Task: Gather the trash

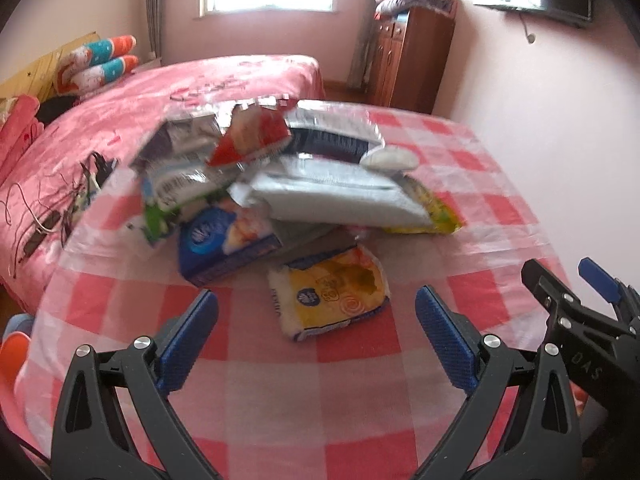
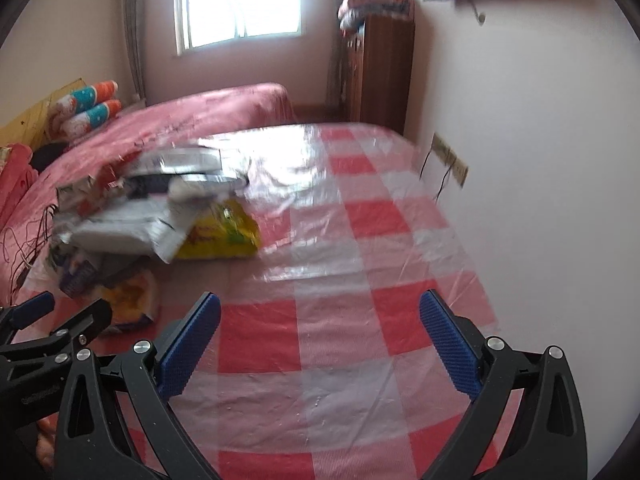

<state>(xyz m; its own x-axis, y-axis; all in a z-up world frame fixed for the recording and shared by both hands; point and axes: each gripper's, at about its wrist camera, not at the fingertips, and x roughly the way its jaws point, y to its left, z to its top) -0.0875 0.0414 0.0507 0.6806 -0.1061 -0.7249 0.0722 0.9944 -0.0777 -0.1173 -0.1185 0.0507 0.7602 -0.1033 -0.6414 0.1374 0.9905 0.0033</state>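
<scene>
A heap of empty snack wrappers (image 1: 280, 176) lies on the bench (image 1: 360, 380), which wears a red-and-white checked plastic cover. One yellow packet (image 1: 332, 296) rests apart at the heap's near edge. The left hand-held gripper (image 1: 316, 336) hovers just before that packet, jaws spread wide, holding nothing. The right hand-held gripper (image 2: 320, 344) hangs over bare cloth to the heap's right, likewise wide open and empty. A pink bed (image 1: 160, 92) stands behind.

Left gripper (image 1: 316, 344): jaws wide apart, empty, above the checked tabletop (image 1: 360, 400).
Wrapper pile (image 1: 280, 184): heaped mid-tabletop.
Yellow packet (image 1: 332, 296): nearest, lying flat.
</scene>
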